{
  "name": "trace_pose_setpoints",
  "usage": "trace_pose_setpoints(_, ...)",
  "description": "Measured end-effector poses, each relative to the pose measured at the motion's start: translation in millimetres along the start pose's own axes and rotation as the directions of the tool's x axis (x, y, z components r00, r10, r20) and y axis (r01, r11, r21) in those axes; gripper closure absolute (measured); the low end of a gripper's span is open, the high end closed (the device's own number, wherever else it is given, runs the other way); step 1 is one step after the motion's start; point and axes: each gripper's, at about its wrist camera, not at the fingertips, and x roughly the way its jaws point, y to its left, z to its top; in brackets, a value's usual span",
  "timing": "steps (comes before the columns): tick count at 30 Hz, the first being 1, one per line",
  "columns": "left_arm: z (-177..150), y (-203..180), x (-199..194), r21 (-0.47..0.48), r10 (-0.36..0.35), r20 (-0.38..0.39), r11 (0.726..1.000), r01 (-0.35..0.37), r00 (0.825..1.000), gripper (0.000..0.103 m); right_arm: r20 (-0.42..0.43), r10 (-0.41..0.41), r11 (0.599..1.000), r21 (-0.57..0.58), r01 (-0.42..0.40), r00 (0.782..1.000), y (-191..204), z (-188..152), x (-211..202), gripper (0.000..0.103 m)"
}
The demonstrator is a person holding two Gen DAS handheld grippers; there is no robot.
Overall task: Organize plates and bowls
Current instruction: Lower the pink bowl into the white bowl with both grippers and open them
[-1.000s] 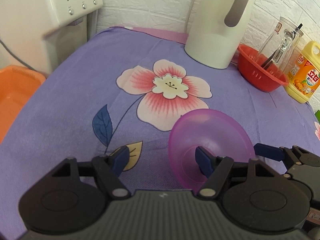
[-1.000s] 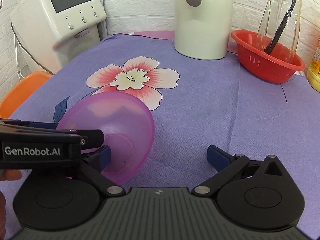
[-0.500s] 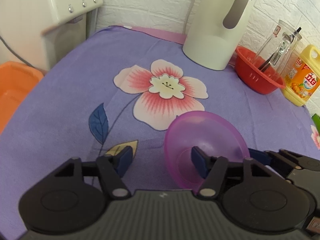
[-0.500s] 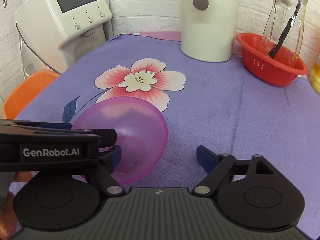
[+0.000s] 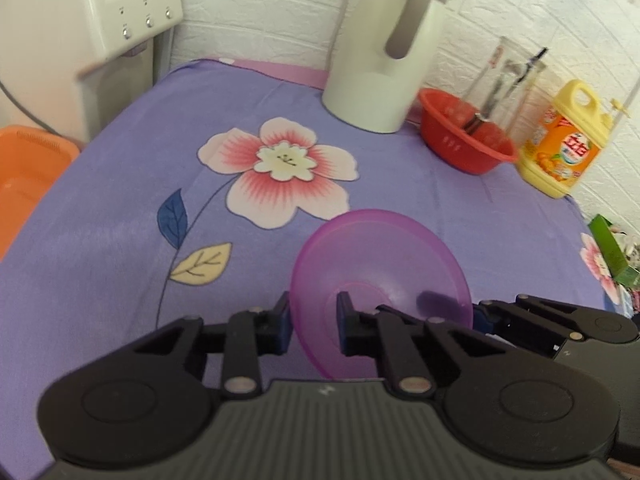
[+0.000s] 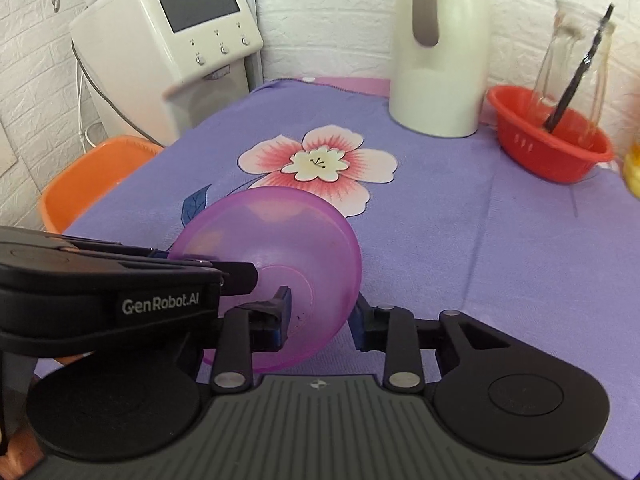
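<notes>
I hold one bowl between my two grippers, tilted on its side above the near part of the bench. It is a translucent purple-pink plastic bowl, smooth and shallow, with a thin rim and a faint ring marking its flat base; the cloth's colour shows softly through its wall. In the left wrist view its open mouth faces away from me, to the right.

My left gripper is closing on the bowl's near rim, one blue pad outside the wall and the other inside the bowl, the wall pinched between them. My right gripper has clamped the opposite side of the rim in the same way, one finger inside and one outside. In the right wrist view the left gripper's black body reaches in from the left edge and meets the bowl.

The bench wears a purple cloth printed with a large pink and white flower, which lies just beyond the bowl. Farther back stand a white kettle, a red basket and a yellow bottle.
</notes>
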Motion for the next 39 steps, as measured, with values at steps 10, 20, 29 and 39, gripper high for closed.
trace_pose_setpoints(10, -69.9, -88.6, -84.1, 0.107, -0.148, 0.021, 0.984, 0.145, 0.989, 0.092, 0.075, -0.132, 0.991, 0.03, 0.13, 0.988, -14.7, -61.2, -126.6, 0.041)
trace_pose_setpoints(20, -186.8, -154.7, -122.8, 0.22, -0.23, -0.082, 0.945, 0.243, 0.97, 0.092, 0.051, -0.256, 0.963, 0.101, 0.25, 0.965, -21.8, -176.6, -216.3, 0.034)
trace_pose_setpoints(29, -207.5, -153.5, -111.8, 0.256, -0.186, -0.119, 0.943, 0.211, 0.975, 0.091, 0.053, -0.22, 0.967, 0.14, 0.21, 0.974, -24.1, -213.4, -210.1, 0.033)
trace_pose_setpoints(39, -196.7, -130.6, -142.9, 0.334, -0.253, -0.053, 0.907, 0.256, 0.966, 0.028, 0.208, -0.253, 0.948, 0.251, 0.199, 0.945, -35.5, -234.7, -242.1, 0.0)
